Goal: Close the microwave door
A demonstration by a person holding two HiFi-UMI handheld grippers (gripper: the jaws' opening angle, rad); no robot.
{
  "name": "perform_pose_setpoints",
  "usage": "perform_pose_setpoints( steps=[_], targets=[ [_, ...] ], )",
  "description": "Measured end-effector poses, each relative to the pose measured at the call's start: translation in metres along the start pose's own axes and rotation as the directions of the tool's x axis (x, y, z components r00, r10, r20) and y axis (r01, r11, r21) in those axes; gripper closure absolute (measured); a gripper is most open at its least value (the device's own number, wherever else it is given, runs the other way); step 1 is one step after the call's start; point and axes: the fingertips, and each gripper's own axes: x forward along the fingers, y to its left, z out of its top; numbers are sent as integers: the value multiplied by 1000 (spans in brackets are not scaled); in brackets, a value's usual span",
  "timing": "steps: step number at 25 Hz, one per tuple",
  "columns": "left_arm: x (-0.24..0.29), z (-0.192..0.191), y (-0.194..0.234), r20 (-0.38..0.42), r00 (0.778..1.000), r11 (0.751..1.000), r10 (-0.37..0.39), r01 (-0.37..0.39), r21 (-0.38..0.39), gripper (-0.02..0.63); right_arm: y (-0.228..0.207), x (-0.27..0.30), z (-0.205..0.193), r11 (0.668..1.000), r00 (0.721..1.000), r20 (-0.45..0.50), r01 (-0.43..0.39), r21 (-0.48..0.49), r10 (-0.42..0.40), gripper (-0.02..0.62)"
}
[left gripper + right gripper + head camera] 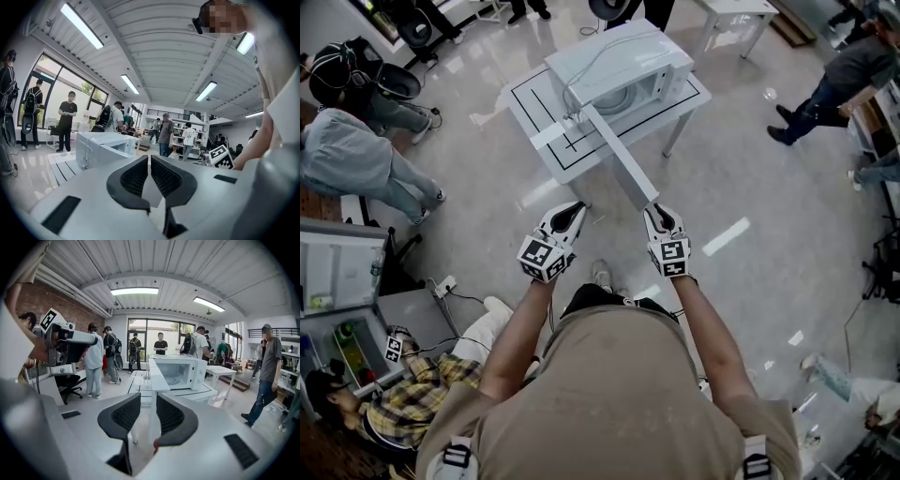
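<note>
Just one microwave [619, 56], door [623, 164] open; left gripper [149, 160] fingers [135, 178] together, empty; right gripper [148, 401] fingers [123, 416] apart.

Person stands with both arms stretched forward and down, elbows slightly out. Left forearm [517, 328] bare; left gripper [573, 214] points far and slightly right, jaws pressed together, nothing between them. Right forearm [705, 330] bare; right gripper [661, 218] level with left one, apart from it, points far, jaws parted. Marker cubes [542, 257] face up.
</note>
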Motion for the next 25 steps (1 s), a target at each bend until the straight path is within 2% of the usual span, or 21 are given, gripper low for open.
perform_pose_setpoints(
  steps=[6,15,25],
  targets=[
    [20,-4,13,-20,999,999,-48,48,5,598,-5,17,-8,999,999,-20,27,16,-27,488],
    [43,-2,31,-33,993,994,-110,110,7,598,-27,30,-11,994,997,5,80,73,-81,489],
    [63,3,37,-22,987,987,-161,161,13,598,-60,34,-5,988,990,26,137,65,-139,489]
  ],
)
